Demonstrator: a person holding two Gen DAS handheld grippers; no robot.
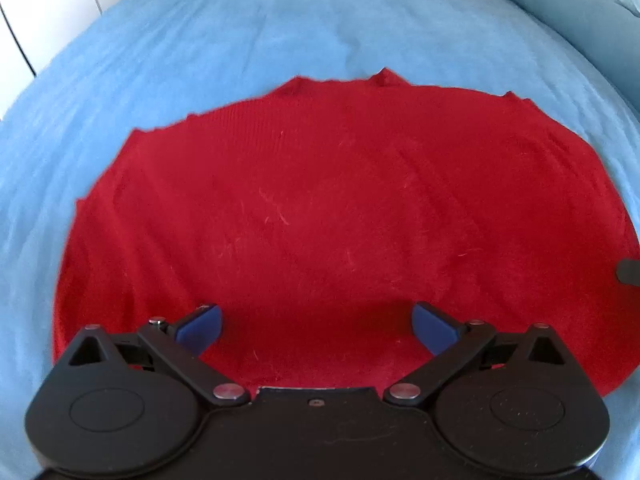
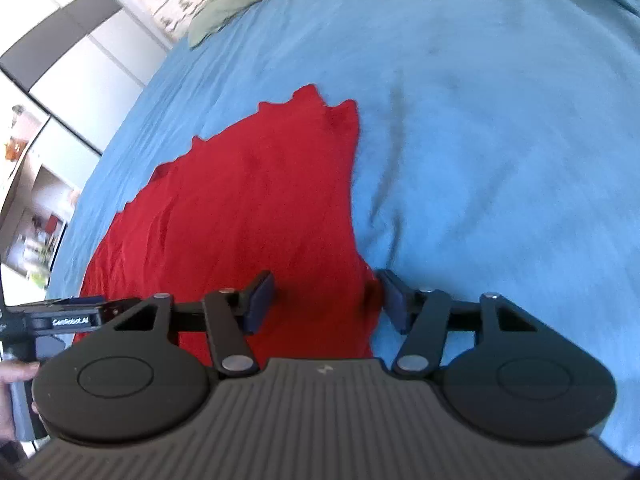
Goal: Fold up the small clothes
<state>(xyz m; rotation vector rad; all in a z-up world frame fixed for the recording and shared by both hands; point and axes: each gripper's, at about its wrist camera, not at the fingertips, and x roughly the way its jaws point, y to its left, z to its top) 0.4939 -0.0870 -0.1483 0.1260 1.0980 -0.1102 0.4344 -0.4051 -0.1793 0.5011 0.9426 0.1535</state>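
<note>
Red garment (image 1: 320, 208), a knit piece by the look of its ribbed weave, lies spread flat on the blue bedsheet (image 1: 200, 48), its far edge jagged and a little uneven. From where I stand, both tools are low over its near side. The left gripper (image 1: 316, 326) hovers above the middle of the cloth with its jaws wide, nothing between them. The right gripper (image 2: 326, 304) sits at the garment's right-hand edge, jaws also wide: one blue pad (image 2: 260, 300) is over the red fabric and the other just off it above the sheet, so the edge runs between them. Whether either pad touches the cloth I cannot tell. A green-patterned pillow (image 2: 224, 8) rests at the far end of the bed, well apart from the work.

It looks to me like the start of a fold, the stage of taking hold before anything is lifted. The next move would seem to call for the right jaws to close on that side edge, and for the left tool to find a matching edge or pin the middle, so the cloth can be carried over in one even layer without bunching.
</note>
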